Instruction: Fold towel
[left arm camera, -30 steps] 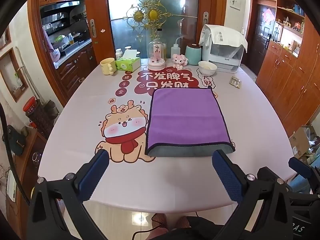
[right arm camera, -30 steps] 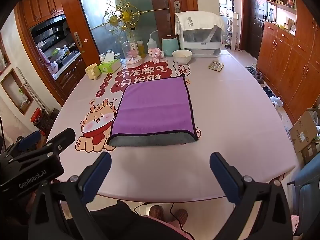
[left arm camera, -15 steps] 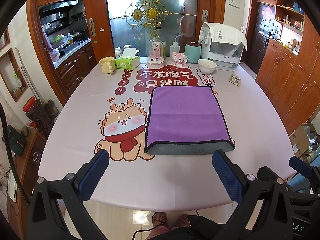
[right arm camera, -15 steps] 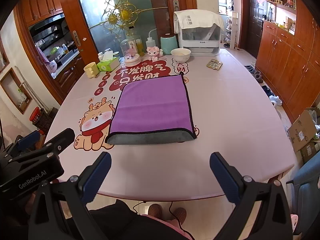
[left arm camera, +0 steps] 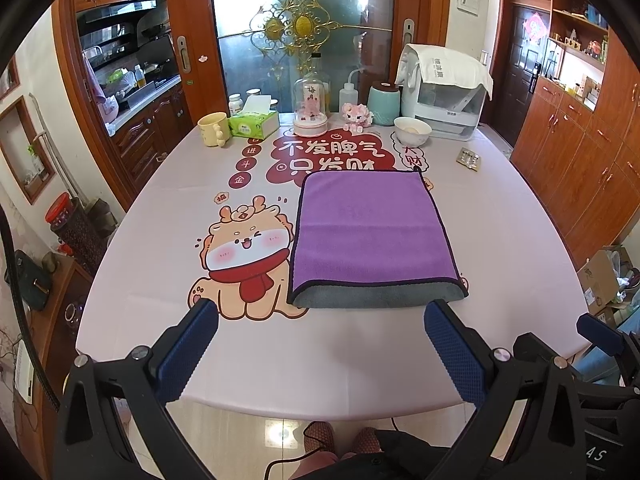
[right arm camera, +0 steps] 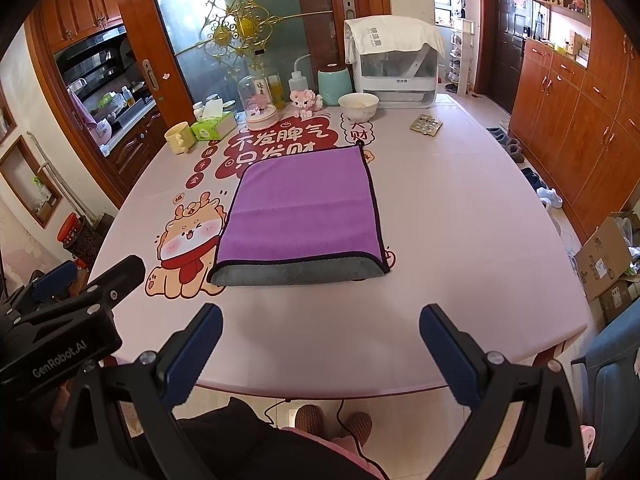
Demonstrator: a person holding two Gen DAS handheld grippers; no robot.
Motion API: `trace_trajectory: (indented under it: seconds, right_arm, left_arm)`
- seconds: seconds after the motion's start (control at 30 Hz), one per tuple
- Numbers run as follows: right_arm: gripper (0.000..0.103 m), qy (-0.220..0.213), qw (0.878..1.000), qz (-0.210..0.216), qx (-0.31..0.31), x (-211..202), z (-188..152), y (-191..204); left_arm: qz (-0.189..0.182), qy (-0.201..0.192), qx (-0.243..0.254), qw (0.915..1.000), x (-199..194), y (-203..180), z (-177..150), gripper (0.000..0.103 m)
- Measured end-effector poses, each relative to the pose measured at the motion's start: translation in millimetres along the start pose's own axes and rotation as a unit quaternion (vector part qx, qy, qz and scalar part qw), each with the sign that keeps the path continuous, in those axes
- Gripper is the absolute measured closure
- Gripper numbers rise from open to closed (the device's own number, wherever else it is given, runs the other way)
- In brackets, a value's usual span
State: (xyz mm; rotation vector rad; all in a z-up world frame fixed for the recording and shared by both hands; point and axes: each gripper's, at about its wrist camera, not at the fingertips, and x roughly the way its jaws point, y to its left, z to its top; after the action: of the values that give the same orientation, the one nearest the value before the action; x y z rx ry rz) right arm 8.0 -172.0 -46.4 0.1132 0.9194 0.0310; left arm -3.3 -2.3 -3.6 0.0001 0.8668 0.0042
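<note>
A purple towel (left arm camera: 370, 232) with a grey underside lies flat on the pink table, folded once, its grey fold edge toward me; it also shows in the right wrist view (right arm camera: 304, 216). My left gripper (left arm camera: 320, 344) is open and empty, held above the table's near edge, short of the towel. My right gripper (right arm camera: 320, 344) is open and empty, also back at the near edge. The left gripper's body (right arm camera: 68, 320) shows at the left of the right wrist view.
At the table's far end stand a yellow mug (left arm camera: 214, 130), tissue box (left arm camera: 254, 124), glass dome (left arm camera: 310, 108), pink toy (left arm camera: 356, 116), teal canister (left arm camera: 384, 102), white bowl (left arm camera: 412, 130) and a covered appliance (left arm camera: 444, 88). A blister pack (left arm camera: 468, 159) lies far right.
Both grippers have drawn back and risen slightly, so the towel looks a little farther away. The towel has not moved and both grippers stay open.
</note>
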Motion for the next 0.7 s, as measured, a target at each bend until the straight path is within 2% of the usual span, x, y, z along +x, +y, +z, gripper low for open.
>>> trace_trajectory:
  seconds: [0.43, 0.5, 0.7]
  right_arm:
    - [0.004, 0.003, 1.0, -0.001, 0.0, 0, 2, 1]
    - [0.004, 0.004, 1.0, -0.001, 0.0, 1, -8, -4]
    - [0.004, 0.007, 1.0, -0.003, 0.0, 3, -11, -5]
  left_arm:
    - [0.001, 0.004, 0.0, 1.0, 1, -2, -4, 0.001]
    - [0.002, 0.005, -0.002, 1.0, 0, -2, -4, 0.001]
    - [0.012, 0.015, -0.005, 0.9998, 1, 0, -6, 0.001]
